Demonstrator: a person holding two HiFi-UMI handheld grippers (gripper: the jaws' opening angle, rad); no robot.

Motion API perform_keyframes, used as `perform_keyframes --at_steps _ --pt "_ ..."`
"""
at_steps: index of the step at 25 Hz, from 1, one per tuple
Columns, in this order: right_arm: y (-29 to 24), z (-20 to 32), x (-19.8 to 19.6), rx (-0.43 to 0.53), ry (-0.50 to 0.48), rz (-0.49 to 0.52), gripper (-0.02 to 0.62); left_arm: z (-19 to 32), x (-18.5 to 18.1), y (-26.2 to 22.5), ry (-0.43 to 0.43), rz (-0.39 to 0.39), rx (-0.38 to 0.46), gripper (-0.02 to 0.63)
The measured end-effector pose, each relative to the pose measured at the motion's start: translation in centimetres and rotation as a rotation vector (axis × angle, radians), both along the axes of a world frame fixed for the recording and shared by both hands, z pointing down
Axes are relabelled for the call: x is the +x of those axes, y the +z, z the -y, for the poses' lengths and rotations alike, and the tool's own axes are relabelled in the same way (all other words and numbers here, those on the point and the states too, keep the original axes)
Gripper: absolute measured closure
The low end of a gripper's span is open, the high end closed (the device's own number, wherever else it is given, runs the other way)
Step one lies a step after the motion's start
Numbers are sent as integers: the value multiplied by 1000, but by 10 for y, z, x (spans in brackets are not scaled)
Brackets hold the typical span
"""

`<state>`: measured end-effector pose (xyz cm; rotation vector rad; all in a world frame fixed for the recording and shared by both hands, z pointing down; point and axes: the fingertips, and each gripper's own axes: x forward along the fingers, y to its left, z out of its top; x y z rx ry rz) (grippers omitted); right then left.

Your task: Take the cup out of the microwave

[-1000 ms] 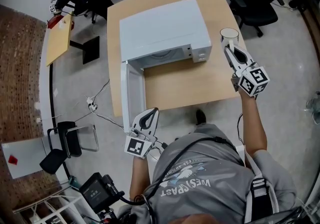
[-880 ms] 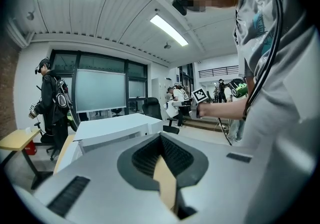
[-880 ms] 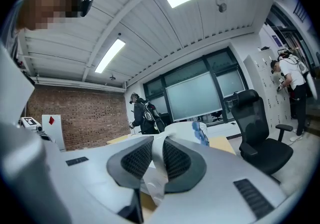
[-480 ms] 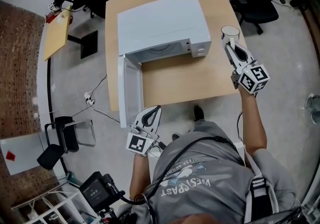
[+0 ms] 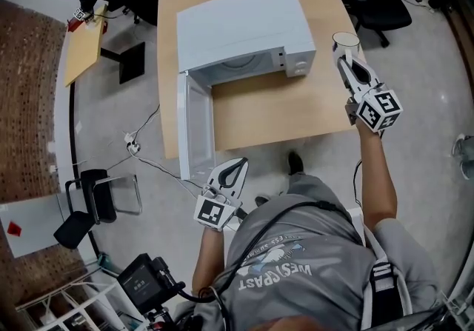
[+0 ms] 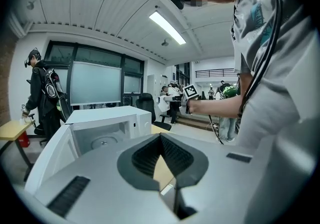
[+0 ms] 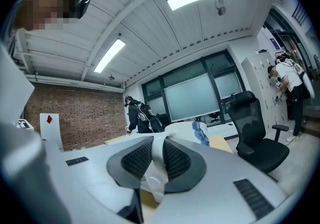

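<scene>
Head view: white microwave sits on the wooden surface, its door swung fully open toward the person. The cup is outside the oven, at the surface's right edge, just beside the microwave's control-panel corner, held by the right claw. From above only the cup's open rim shows; I cannot tell whether its base rests on the surface. The right gripper view adds what the head view lacks: both ribbed pads are clenched on the cup's white handle, and the cup body carries a blue pattern. An office chair stands to the right. The left claw hangs off the surface near the door's free end. The left gripper view shows its jaw tips meeting with nothing between them, so clenched and empty. Only this view looks into the oven cavity, where the turntable shows. A person in dark clothes stands beyond.
</scene>
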<state>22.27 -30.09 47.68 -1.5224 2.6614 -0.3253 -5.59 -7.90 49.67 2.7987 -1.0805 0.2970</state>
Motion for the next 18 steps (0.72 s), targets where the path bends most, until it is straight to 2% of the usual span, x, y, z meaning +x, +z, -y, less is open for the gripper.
perform_keyframes --at_steps 9,18 --pt "12 11 -3 3 15 -14 531 -5 -22 8 12 11 -51 563" --pt "47 52 -1 -29 14 -40 531 30 -11 11 52 -9 -42 563"
